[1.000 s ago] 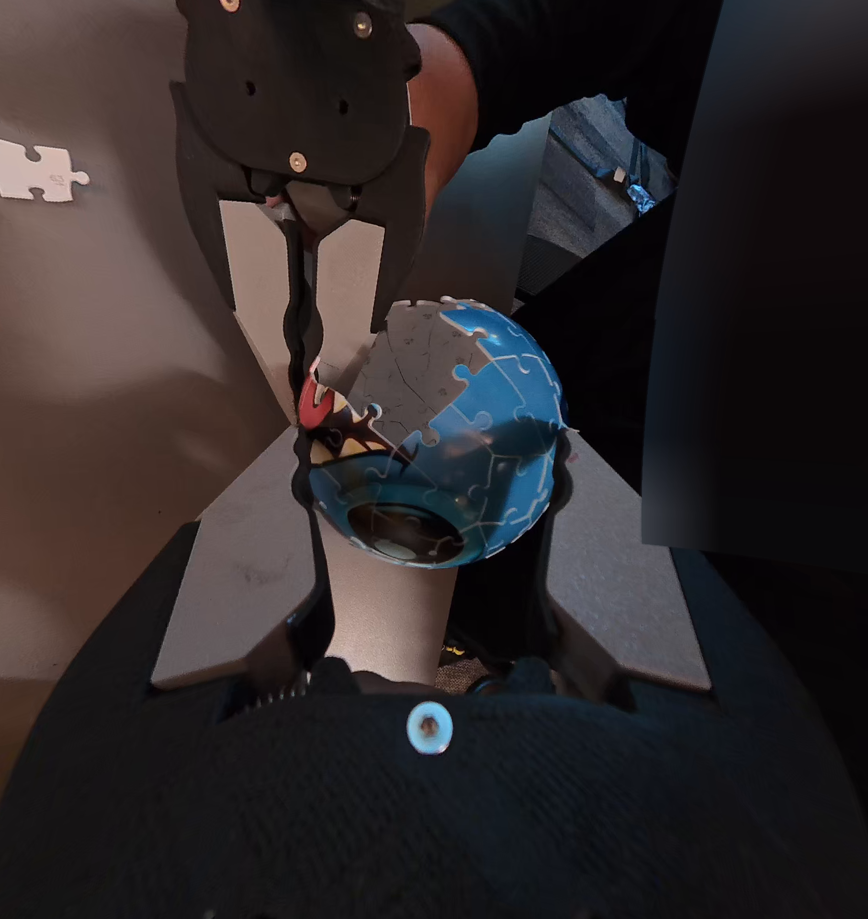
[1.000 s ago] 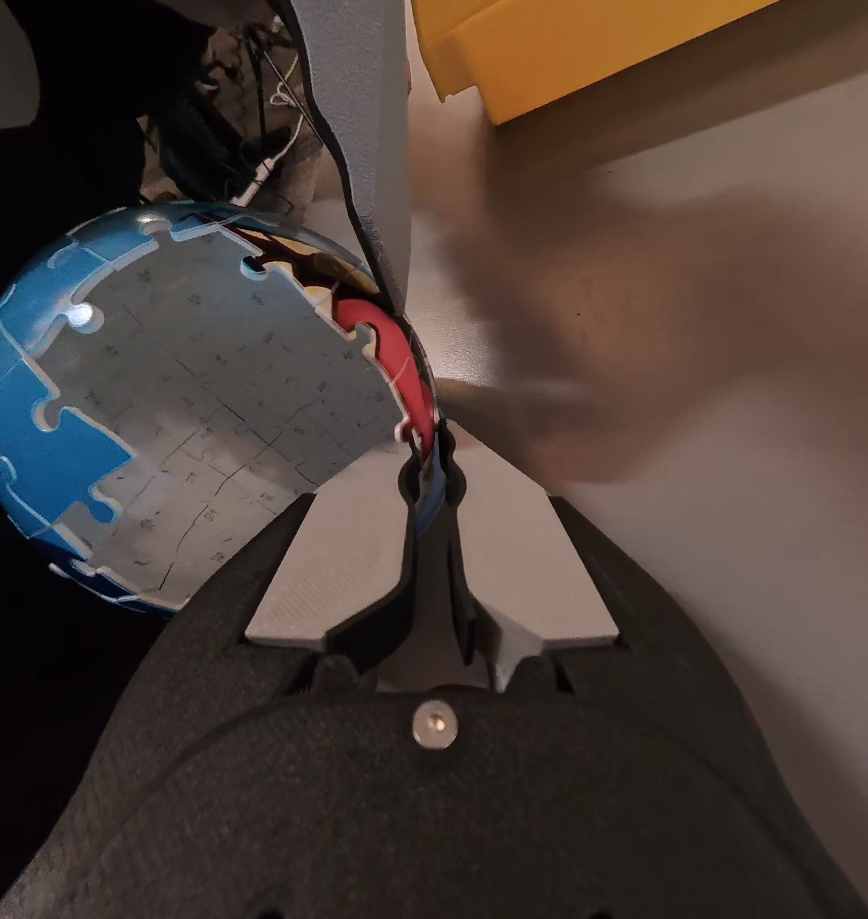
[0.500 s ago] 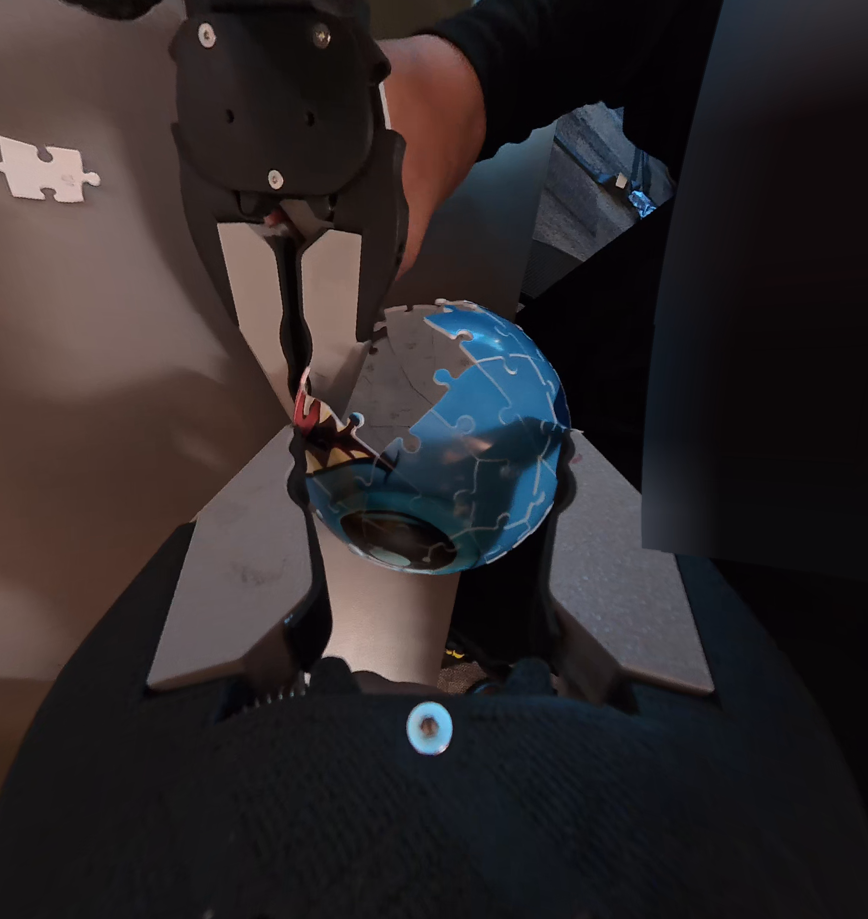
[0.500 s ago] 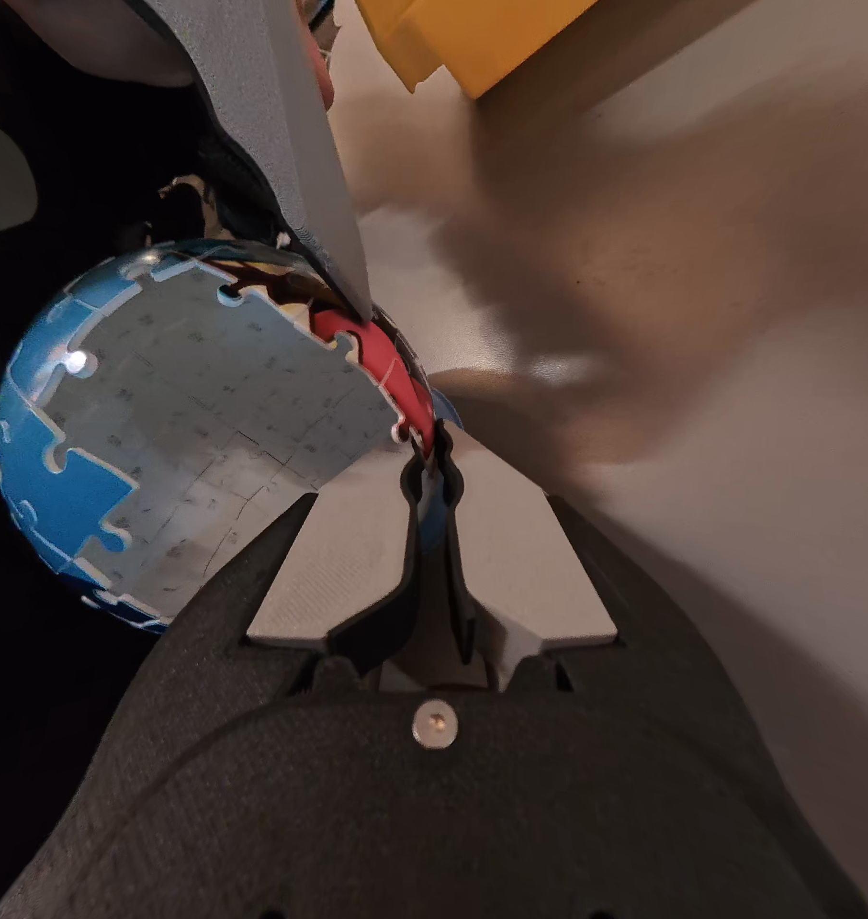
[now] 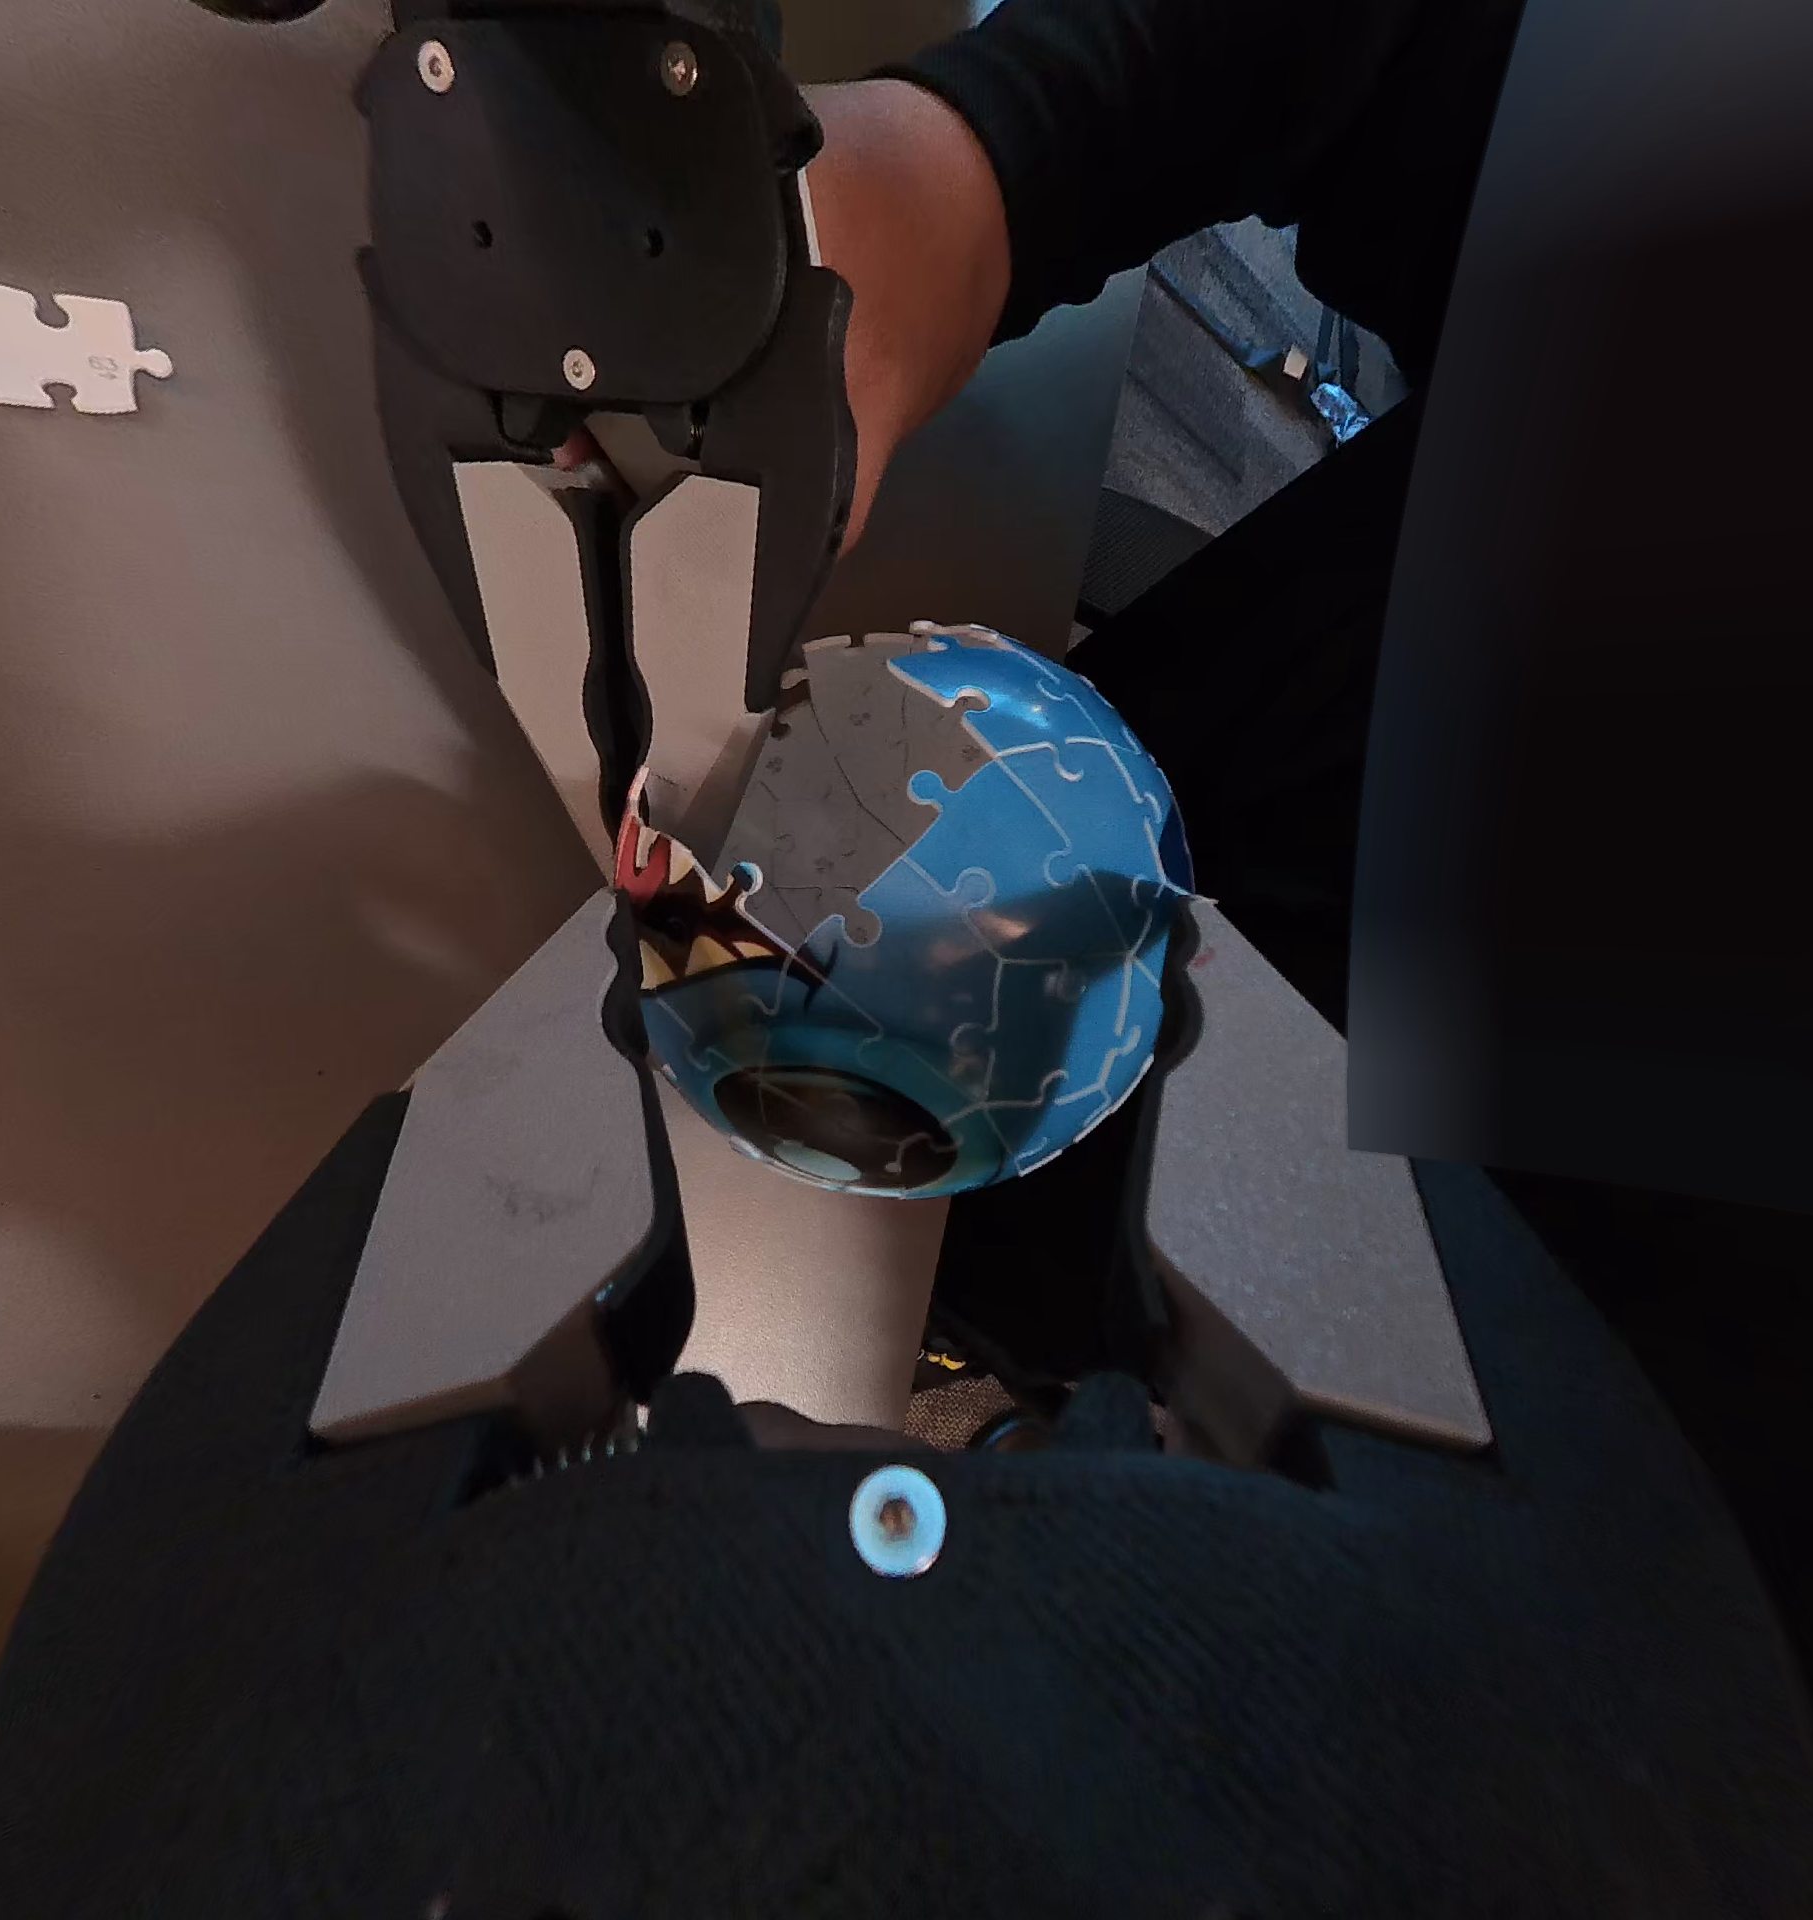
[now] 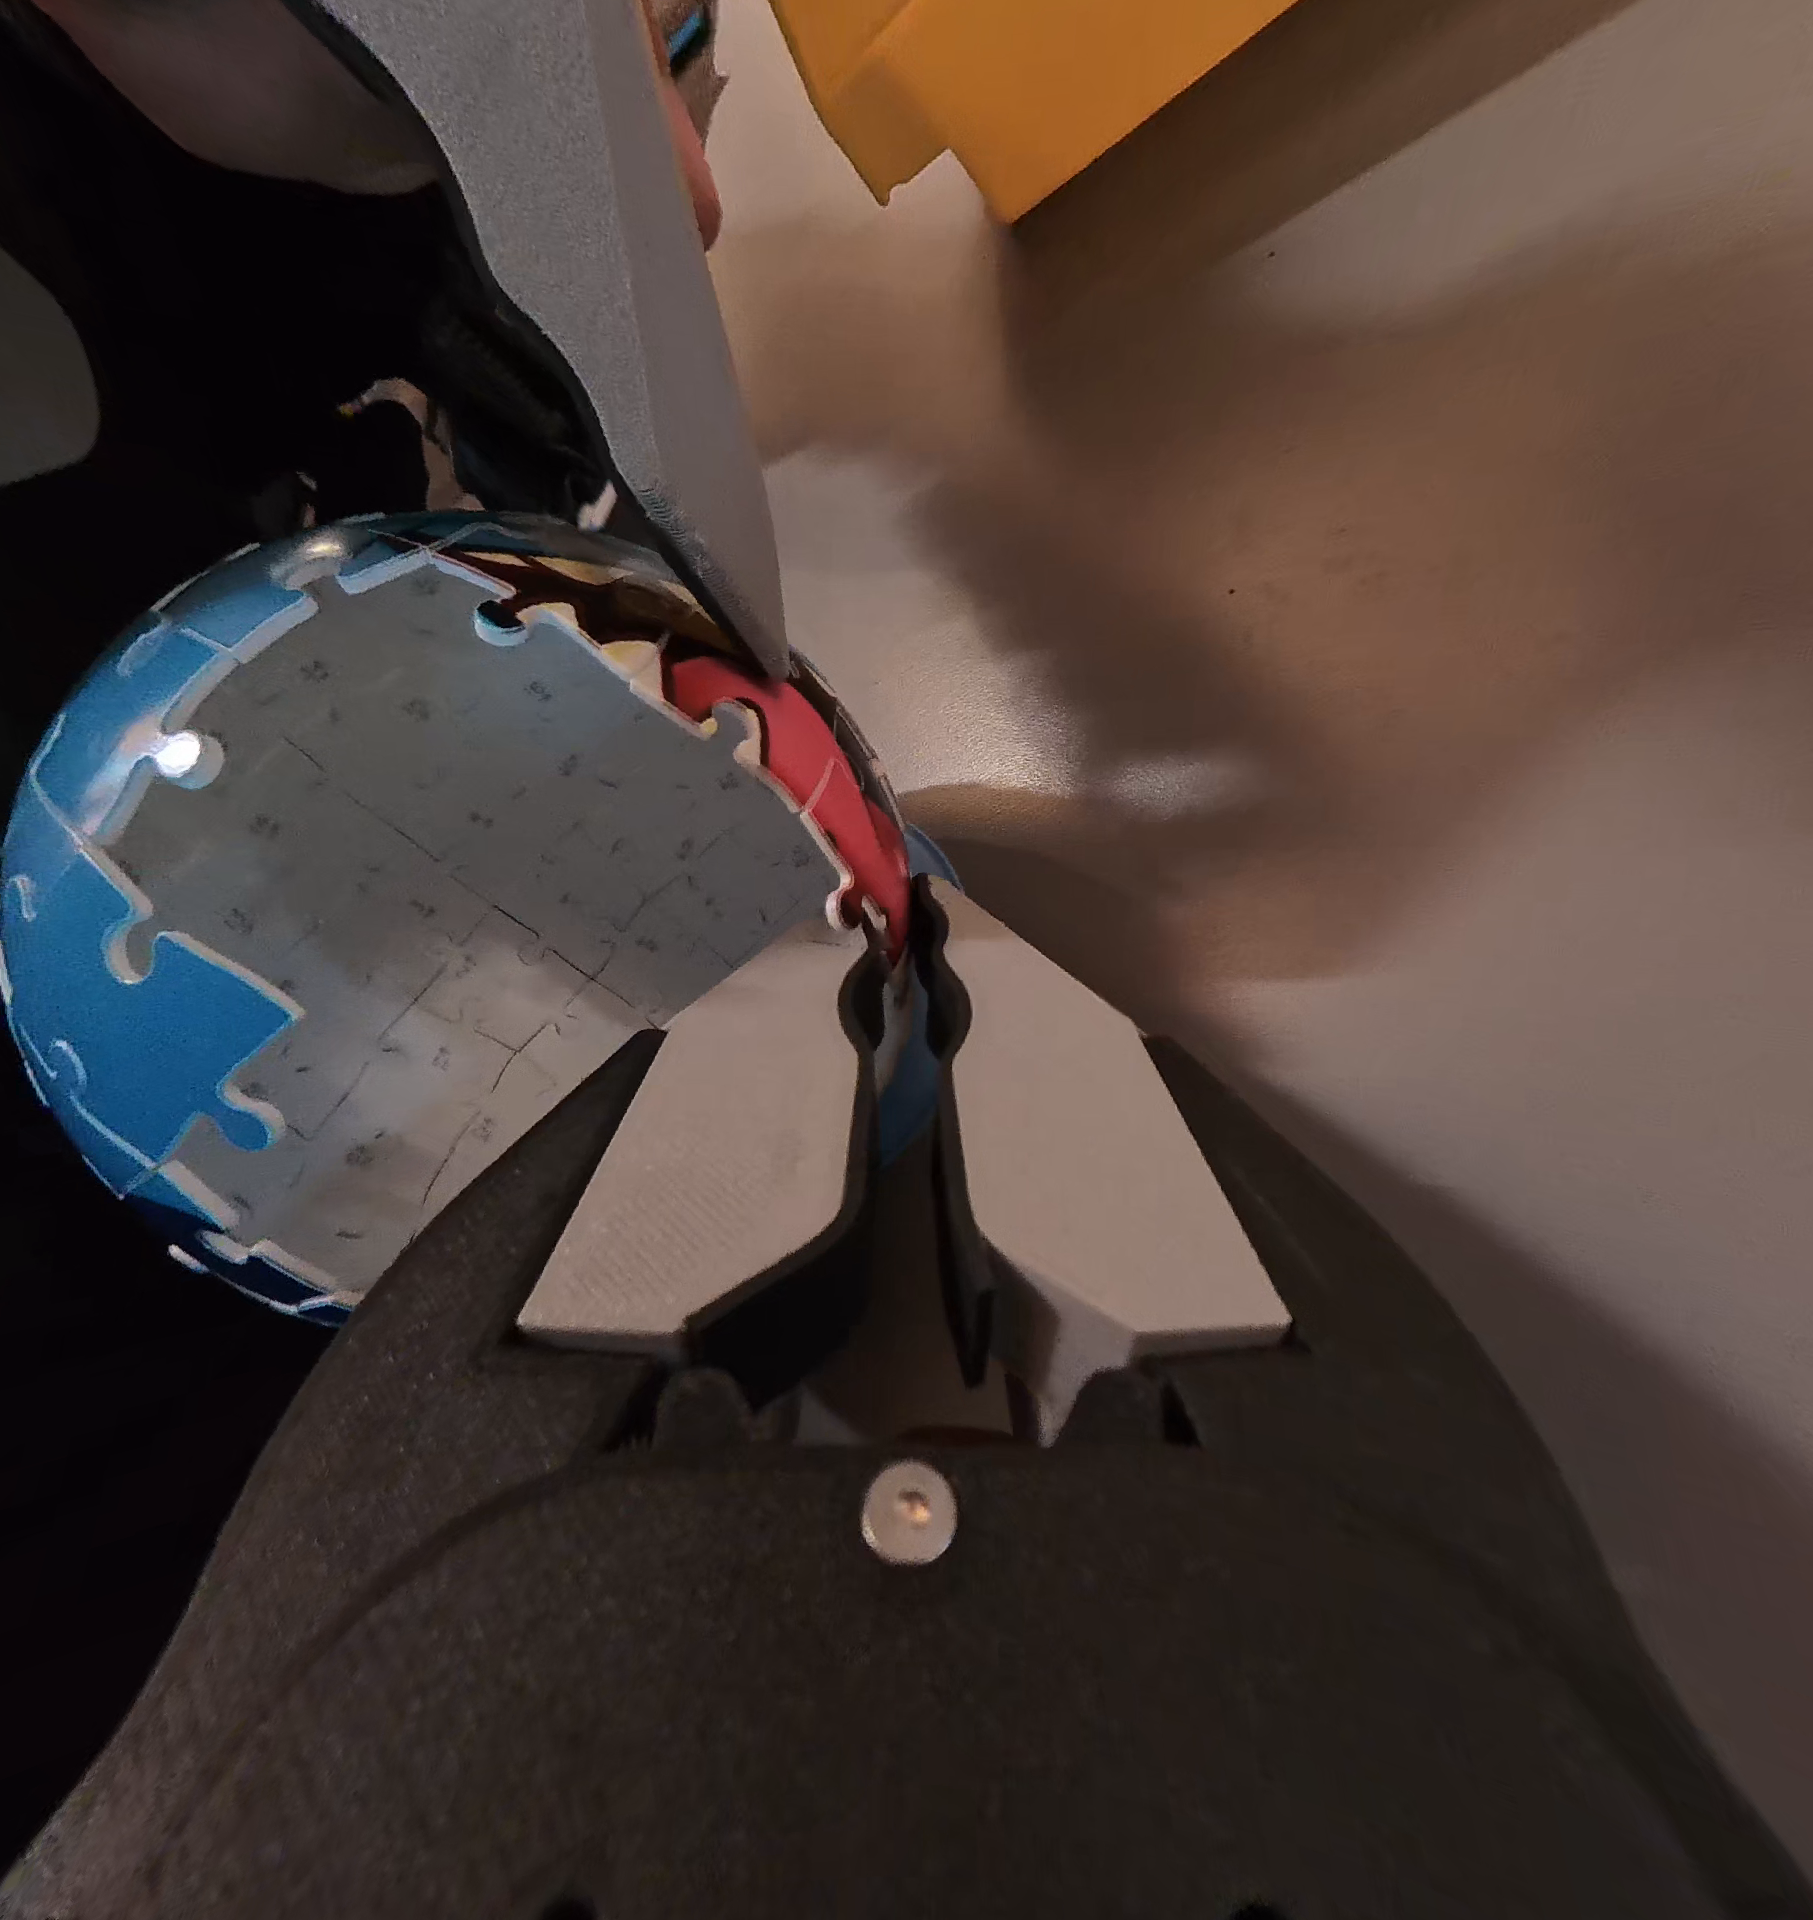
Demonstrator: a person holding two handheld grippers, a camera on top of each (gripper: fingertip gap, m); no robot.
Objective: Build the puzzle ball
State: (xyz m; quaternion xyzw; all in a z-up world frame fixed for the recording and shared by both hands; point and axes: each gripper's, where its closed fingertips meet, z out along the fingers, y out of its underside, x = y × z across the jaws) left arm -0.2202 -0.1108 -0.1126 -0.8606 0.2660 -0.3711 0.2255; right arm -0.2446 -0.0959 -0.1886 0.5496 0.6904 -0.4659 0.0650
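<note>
Between the two fingers of your left gripper (image 5: 897,940) sits the puzzle ball (image 5: 975,935), clamped across its width and held above the table (image 5: 206,727) edge. Its shell is mostly blue, with a dark round patch on the underside and a large gap where pieces are missing, so you look straight onto the grey backs of the pieces on the far wall. One finger (image 5: 632,997) presses the ball's side near the red and yellow artwork; the other contacts the opposite blue side.

Your right gripper (image 6: 907,925) comes in from across the ball, its jaws pinched almost together on a red-faced puzzle piece (image 6: 829,769) at the rim of the gap. That piece lies right against the ball's open edge, next to the left gripper's grey finger tip; whether its tabs are fully seated you cannot tell from either view.

On the table to the far left lies a loose white piece (image 5: 45,353), face down, well apart from the ball. A yellow bin (image 6: 1037,94) stands at the table's far side.
</note>
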